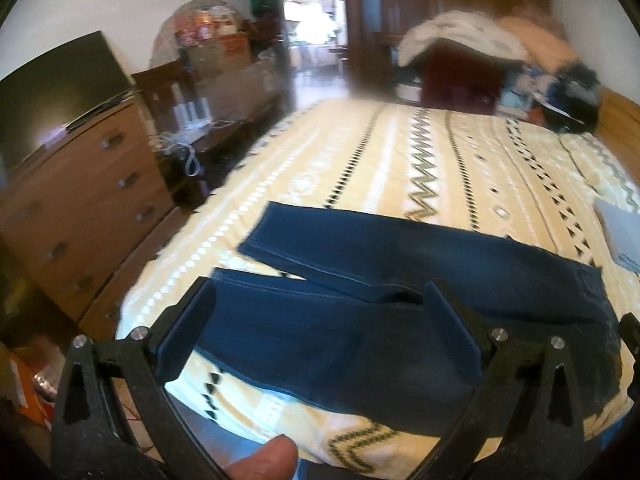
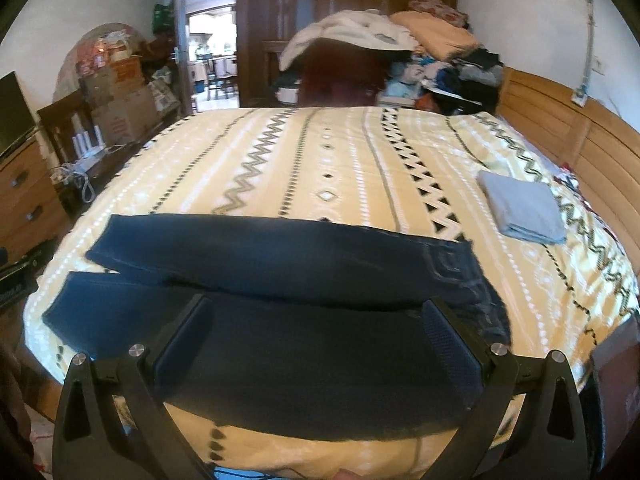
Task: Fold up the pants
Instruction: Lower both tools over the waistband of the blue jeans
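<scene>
Lying flat across the near edge of the patterned bed (image 2: 340, 152): one pair of dark blue pants (image 2: 280, 264), legs splayed leftward. Left tongs (image 1: 318, 328) spread wide over the nearer leg. Right tongs (image 2: 318, 344) spread wide above the pants, toward the waist. Folded grey cloth (image 2: 520, 206) well apart, rightward.

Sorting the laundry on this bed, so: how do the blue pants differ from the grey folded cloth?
The blue pants are dark navy; the grey folded cloth is pale grey. The pants lie spread out, both legs extended and splayed apart at the cuffs; the cloth is already a compact folded rectangle. The pants sit at the near edge below both open tongs, left and right; the cloth lies farther right, near the headboard. Both rest flat on the patterned bedspread.
</scene>
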Motion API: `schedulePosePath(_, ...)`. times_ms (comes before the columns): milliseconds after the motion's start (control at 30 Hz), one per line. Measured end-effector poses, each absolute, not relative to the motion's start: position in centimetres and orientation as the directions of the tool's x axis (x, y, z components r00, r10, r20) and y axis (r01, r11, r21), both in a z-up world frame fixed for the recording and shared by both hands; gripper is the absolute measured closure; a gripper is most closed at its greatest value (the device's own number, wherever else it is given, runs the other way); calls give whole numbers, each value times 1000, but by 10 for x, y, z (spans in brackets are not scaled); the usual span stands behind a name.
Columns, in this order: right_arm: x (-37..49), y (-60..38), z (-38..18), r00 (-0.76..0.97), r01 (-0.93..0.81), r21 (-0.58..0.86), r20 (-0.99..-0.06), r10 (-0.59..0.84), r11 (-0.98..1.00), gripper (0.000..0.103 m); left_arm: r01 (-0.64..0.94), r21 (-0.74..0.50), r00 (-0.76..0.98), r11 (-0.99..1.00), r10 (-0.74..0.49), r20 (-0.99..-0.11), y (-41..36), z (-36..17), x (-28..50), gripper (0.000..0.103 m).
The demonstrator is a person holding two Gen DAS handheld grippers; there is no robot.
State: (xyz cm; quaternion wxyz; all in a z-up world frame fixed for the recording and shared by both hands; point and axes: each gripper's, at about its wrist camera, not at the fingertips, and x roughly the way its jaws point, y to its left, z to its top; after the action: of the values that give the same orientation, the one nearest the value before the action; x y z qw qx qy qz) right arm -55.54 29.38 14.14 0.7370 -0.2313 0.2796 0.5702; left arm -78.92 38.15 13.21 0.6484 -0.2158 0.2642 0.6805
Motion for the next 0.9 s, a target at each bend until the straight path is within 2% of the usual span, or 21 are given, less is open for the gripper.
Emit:
schedulePosePath(467,-616,327,158,103,-990,7,-654,750,143,0,-993,73,-119,-95,751,-649,397,132,-836,0)
schedulePosePath(900,-574,324,168,199,-970,-20,-633,748,241,0,-997,47,-73,-55,746,-662,405,125,-824,0)
